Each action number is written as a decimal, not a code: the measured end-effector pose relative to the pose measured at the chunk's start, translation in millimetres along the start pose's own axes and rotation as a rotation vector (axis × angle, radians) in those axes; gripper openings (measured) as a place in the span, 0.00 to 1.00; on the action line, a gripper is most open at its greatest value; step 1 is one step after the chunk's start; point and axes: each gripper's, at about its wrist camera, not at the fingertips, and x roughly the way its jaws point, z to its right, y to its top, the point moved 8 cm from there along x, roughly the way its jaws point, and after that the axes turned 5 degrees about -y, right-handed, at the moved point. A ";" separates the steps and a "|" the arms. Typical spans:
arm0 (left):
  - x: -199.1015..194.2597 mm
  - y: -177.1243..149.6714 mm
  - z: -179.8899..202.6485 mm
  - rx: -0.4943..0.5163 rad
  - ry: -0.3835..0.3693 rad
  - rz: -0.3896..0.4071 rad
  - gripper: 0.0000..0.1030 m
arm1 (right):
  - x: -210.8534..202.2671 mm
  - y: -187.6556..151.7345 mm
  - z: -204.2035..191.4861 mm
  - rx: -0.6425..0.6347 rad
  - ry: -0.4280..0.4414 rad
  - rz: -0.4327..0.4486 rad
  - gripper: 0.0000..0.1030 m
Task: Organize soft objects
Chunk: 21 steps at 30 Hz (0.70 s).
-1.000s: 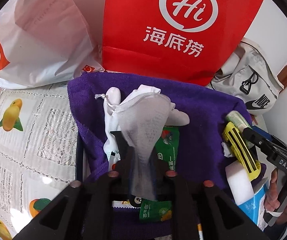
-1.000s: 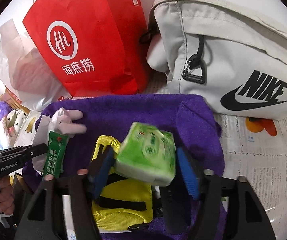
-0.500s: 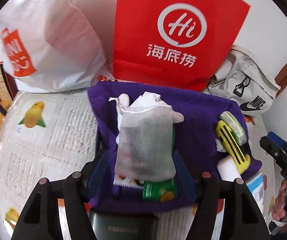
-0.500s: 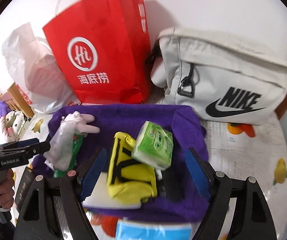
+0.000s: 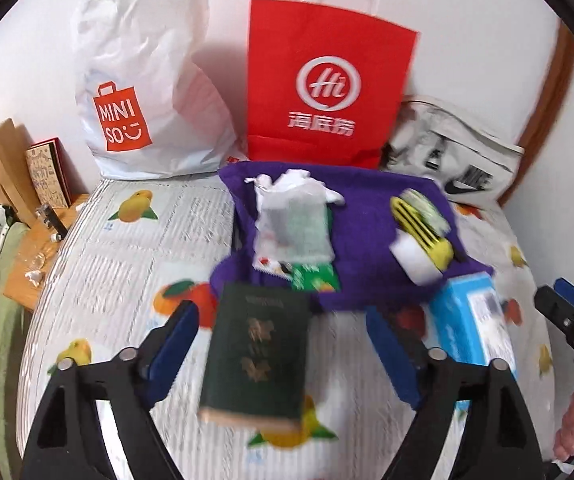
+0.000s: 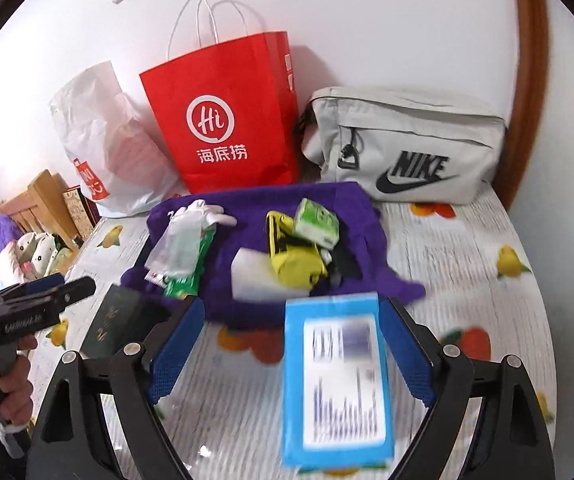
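Soft items – mesh pouch point(image 5: 293, 224), yellow pouch point(image 6: 293, 254), green tissue pack point(image 6: 315, 224) – lie on the purple towel point(image 5: 367, 216) just in front of the red bag point(image 5: 327, 92); the fruit-print bed point(image 5: 127, 248) left of it is bare. Left tongs point(image 5: 283, 344) have just been opening, now wide and unloaded, angled down over the dark green book point(image 5: 259, 356). Right tongs point(image 6: 287, 340) likewise – spread, nothing gripped, above the blue box point(image 6: 335, 376).

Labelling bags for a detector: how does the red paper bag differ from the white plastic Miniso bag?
The red paper bag stands stiff and flat-faced with white cord handles; the white plastic Miniso bag is crumpled and slumped. The red one bears a white circular logo, the white one an orange logo. Both stand against the wall behind the purple towel.
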 end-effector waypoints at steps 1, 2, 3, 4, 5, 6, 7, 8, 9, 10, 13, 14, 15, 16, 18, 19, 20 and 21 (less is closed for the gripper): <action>-6.7 -7.1 4.2 0.000 -0.012 -0.002 0.85 | -6.6 -4.4 -0.6 0.001 -0.011 0.006 0.90; -12.6 -13.9 8.1 -0.001 -0.021 -0.002 0.86 | -18.1 -10.0 -2.2 -0.002 -0.026 0.029 0.95; -19.2 -20.1 10.9 0.000 -0.028 -0.001 0.86 | -26.7 -14.0 -2.8 -0.007 -0.036 0.049 0.99; -26.5 -27.4 13.6 0.007 -0.037 -0.005 0.88 | -36.7 -18.7 -4.5 -0.013 -0.051 0.070 1.00; -32.6 -32.6 15.6 0.013 -0.041 -0.002 0.88 | -45.6 -24.3 -5.1 -0.016 -0.062 0.079 1.00; -39.9 -39.0 17.9 0.024 -0.036 0.001 0.88 | -53.9 -30.7 -6.6 -0.015 -0.066 0.082 1.00; -46.5 -44.2 20.0 0.032 -0.027 0.006 0.88 | -59.6 -34.9 -7.2 -0.009 -0.065 0.085 1.00; -53.1 -49.1 21.2 0.040 -0.023 0.013 0.88 | -67.2 -40.8 -7.6 0.004 -0.061 0.090 1.00; -61.3 -54.1 22.5 0.048 -0.023 0.025 0.88 | -71.9 -45.0 -7.8 0.013 -0.057 0.091 1.00; -69.4 -58.6 23.7 0.049 -0.026 0.038 0.88 | -78.1 -51.1 -8.0 0.023 -0.054 0.092 1.00; -89.9 -71.1 26.5 0.057 -0.019 0.077 0.88 | -94.7 -67.0 -7.5 0.040 -0.064 0.098 1.00; -96.6 -76.2 27.2 0.058 -0.007 0.088 0.88 | -100.9 -72.2 -6.4 0.049 -0.068 0.103 1.00; -101.7 -80.8 27.6 0.063 0.000 0.094 0.88 | -104.7 -75.6 -5.3 0.053 -0.070 0.103 1.00; -106.3 -84.2 28.4 0.067 0.002 0.100 0.88 | -110.7 -81.1 -4.7 0.055 -0.072 0.100 1.00; -115.5 -91.3 29.1 0.067 0.005 0.116 0.88 | -119.6 -87.5 -4.8 0.046 -0.075 0.106 1.00; -119.9 -94.6 28.4 0.064 0.007 0.123 0.88 | -125.4 -90.9 -4.2 0.040 -0.082 0.114 1.00; -123.0 -97.3 28.4 0.063 0.010 0.127 0.88 | -130.5 -93.9 -3.2 0.038 -0.091 0.123 1.00; -126.6 -100.3 28.9 0.064 0.016 0.131 0.88 | -134.7 -96.5 -2.6 0.040 -0.097 0.132 1.00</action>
